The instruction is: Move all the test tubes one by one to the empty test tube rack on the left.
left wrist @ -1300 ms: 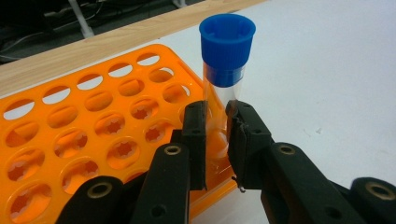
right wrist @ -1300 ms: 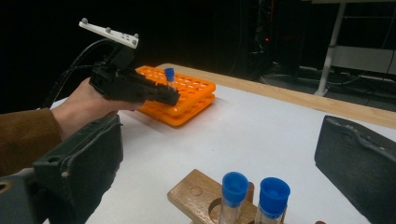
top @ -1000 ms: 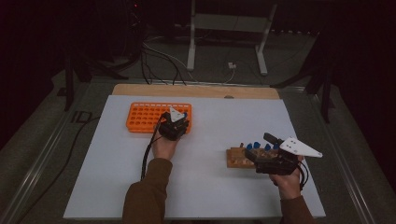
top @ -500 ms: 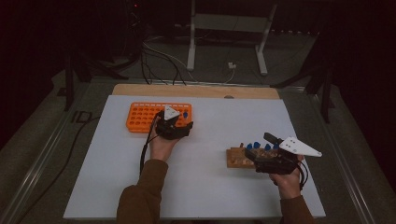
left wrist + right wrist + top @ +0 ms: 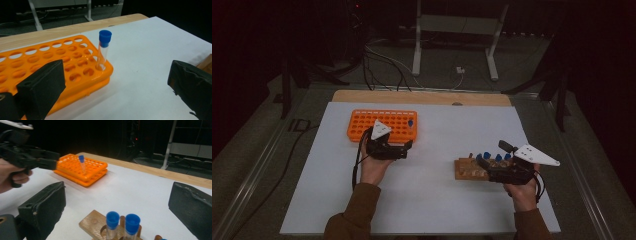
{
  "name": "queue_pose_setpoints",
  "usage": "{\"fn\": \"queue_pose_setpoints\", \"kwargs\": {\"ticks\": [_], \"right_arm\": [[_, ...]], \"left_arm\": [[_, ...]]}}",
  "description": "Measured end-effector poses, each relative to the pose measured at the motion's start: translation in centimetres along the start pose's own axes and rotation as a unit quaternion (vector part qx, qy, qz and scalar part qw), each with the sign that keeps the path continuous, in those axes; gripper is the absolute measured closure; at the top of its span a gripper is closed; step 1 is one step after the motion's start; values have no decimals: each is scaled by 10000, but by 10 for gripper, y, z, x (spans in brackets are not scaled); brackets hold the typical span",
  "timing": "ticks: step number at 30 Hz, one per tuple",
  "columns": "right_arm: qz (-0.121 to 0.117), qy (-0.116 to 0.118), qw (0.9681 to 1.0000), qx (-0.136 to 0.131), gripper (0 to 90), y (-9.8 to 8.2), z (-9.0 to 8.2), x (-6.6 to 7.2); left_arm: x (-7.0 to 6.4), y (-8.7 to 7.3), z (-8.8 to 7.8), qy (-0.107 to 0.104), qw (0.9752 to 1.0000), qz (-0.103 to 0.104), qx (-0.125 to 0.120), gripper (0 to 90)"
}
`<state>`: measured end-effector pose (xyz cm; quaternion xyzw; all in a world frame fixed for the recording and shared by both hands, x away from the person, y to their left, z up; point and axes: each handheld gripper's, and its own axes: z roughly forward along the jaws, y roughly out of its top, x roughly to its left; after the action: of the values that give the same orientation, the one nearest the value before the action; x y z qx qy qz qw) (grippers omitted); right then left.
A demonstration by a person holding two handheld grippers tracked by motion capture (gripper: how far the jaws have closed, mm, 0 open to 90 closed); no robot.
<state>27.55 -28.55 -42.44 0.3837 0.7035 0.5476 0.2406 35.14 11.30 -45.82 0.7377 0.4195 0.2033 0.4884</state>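
An orange tube rack (image 5: 382, 125) lies at the back left of the white sheet. One clear blue-capped tube (image 5: 410, 122) stands upright in a hole at its right end. My left gripper (image 5: 408, 145) hovers just in front of the rack, jaws pointing right, open and empty. Its own view shows that tube (image 5: 103, 50) in the rack's corner (image 5: 62, 62), beyond my open left gripper (image 5: 117, 97). My right gripper (image 5: 491, 156) is open at a wooden tube block (image 5: 467, 170). Two blue-capped tubes (image 5: 112, 222) (image 5: 131, 225) stand in this block (image 5: 93, 221) between its jaws.
A white sheet (image 5: 432, 200) covers the table, with a wooden strip (image 5: 422, 97) along its far edge. Cables and a metal stand's legs (image 5: 417, 50) lie on the dark floor behind. From the right gripper view, the left gripper (image 5: 47, 161) shows beside the orange rack (image 5: 90, 170).
My left gripper has drawn back off the orange rack toward the person and turned its jaws to the right. The tube stays standing in the rack. The right gripper has held still.
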Motion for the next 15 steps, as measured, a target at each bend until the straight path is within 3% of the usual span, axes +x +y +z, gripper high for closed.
{"fn": "queue_pose_setpoints", "kwargs": {"ticks": [15], "right_arm": [[137, -289, 9995, 74, 59, 0, -9, -20]], "left_arm": [[7, -18, -62, 87, 9995, 65, -295, 7]]}}
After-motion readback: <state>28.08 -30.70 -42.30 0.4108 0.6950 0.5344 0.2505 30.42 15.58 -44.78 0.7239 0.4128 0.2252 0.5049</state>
